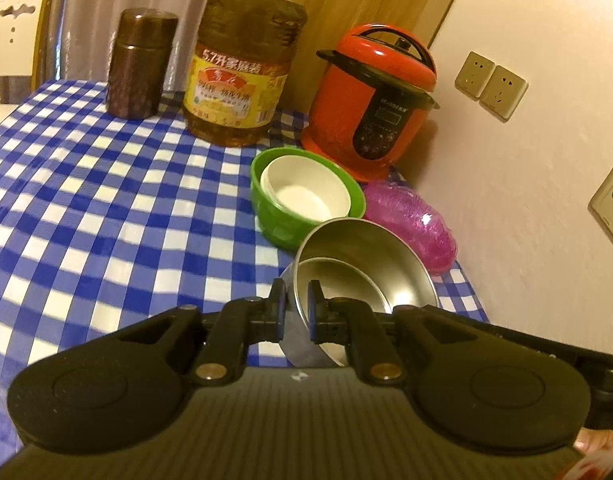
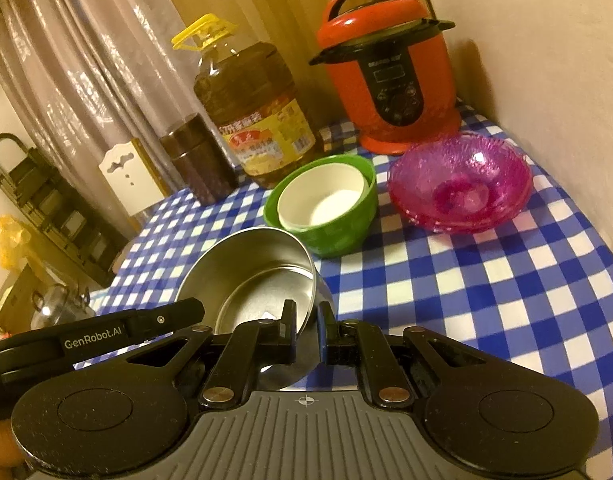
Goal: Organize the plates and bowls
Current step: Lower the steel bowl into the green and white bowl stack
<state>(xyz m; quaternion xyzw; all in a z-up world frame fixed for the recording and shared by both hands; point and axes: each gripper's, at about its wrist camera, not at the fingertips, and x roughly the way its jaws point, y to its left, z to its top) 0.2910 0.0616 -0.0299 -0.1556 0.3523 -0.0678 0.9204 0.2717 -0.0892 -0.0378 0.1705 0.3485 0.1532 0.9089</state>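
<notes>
Two grippers clamp one steel bowl [image 1: 366,276] from opposite rims above the checked cloth [image 1: 86,200], a smaller steel bowl nested inside. Cooker [image 1: 370,104] at 12 o'clock of the bowl, oil jug [image 1: 242,64] at 11, canister [image 1: 140,64] further left. Pink bowls [image 2: 460,184] at 2, green bowl [image 1: 302,204] holding a white bowl [image 1: 306,192] at 11. Left gripper [image 1: 296,292] pinches near rim; right gripper [image 2: 306,316] pinches the other.

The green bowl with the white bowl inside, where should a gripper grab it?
Best guess: pinch the green bowl at its rim on the near side, one finger outside, one in the gap beside the white bowl. The wall is thin and upright there; the oil bottle and cooker crowd the far side.
</notes>
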